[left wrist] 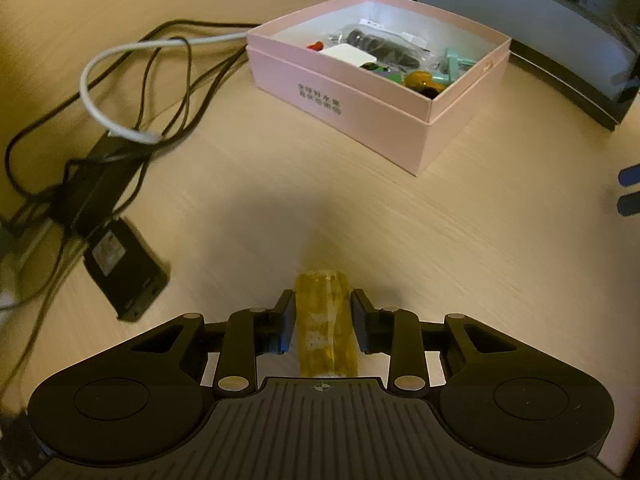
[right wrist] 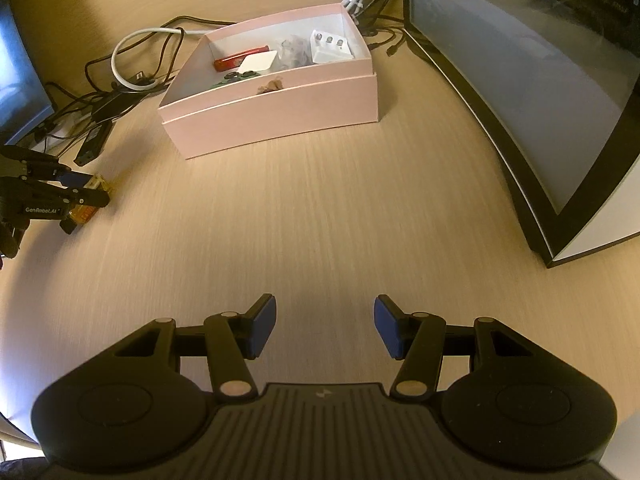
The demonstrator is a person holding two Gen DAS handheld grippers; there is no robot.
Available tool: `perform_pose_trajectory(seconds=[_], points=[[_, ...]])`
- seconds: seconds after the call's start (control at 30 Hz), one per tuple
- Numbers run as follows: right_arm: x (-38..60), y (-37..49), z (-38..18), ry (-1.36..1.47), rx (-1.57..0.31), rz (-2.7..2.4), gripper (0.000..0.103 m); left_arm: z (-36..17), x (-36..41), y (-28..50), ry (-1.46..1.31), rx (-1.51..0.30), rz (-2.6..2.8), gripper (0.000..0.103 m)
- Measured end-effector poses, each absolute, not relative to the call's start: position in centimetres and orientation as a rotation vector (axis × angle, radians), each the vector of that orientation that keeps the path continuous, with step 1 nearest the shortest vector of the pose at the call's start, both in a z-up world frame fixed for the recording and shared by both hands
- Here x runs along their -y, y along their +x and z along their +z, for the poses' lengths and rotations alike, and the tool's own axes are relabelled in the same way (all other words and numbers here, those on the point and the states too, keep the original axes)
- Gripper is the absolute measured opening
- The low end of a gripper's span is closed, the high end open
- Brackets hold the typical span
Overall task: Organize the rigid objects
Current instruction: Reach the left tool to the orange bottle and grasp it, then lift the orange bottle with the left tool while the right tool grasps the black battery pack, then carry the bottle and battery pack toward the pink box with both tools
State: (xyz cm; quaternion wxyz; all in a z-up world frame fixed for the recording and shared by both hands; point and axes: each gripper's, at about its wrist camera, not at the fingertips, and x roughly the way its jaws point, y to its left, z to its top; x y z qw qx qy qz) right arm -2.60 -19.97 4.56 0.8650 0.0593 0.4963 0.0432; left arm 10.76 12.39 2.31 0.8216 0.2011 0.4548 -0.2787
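Black-fingered left gripper straddles a translucent amber plastic block on the desk, well short of the pink cardboard box, jaws not visibly pinching. Rigid, light, probably slick; flat sides suit gripping.

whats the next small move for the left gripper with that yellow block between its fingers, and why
Probably close the left gripper on the yellow block. The block lies on the table between the fingers, with a small gap showing on at least one side, so it does not look gripped yet. The pink box, already holding small items, sits farther ahead as the likely destination.
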Motion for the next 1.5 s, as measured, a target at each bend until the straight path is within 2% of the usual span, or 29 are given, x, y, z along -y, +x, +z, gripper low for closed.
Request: perform_pose_trajectory(seconds=[0.23, 0.47, 0.63, 0.77, 1.13, 1.5], points=[[19.7, -2.2, 4.3, 0.118, -1.039, 0.105, 0.055, 2.1, -13.6, 9.1, 0.315, -0.955, -0.460, 0.036], [17.8, -1.5, 5.4, -0.031, -0.909, 0.090, 0.055, 1.9, -16.4, 5.6, 0.092, -0.915, -0.271, 0.033], [14.9, 0.6, 7.7, -0.157, -0.789, 0.147, 0.055, 1.8, -19.4, 1.6, -0.176, -0.863, -0.146, 0.032], [11.2, 3.3, 9.3, -0.172, -0.783, 0.279, 0.057, 2.3, -21.6, -2.5, -0.399, -0.783, -0.073, 0.032], [-8.4, 12.9, 7.8, -0.281, -0.765, 0.555, 0.059, 3.4, -28.2, -9.2, -0.551, -0.776, -0.001, 0.032], [-15.2, 20.4, 2.1, -0.227, -0.791, 0.475, 0.060, 4.9, -30.3, -11.2, -0.557, -0.753, 0.006, 0.032]])
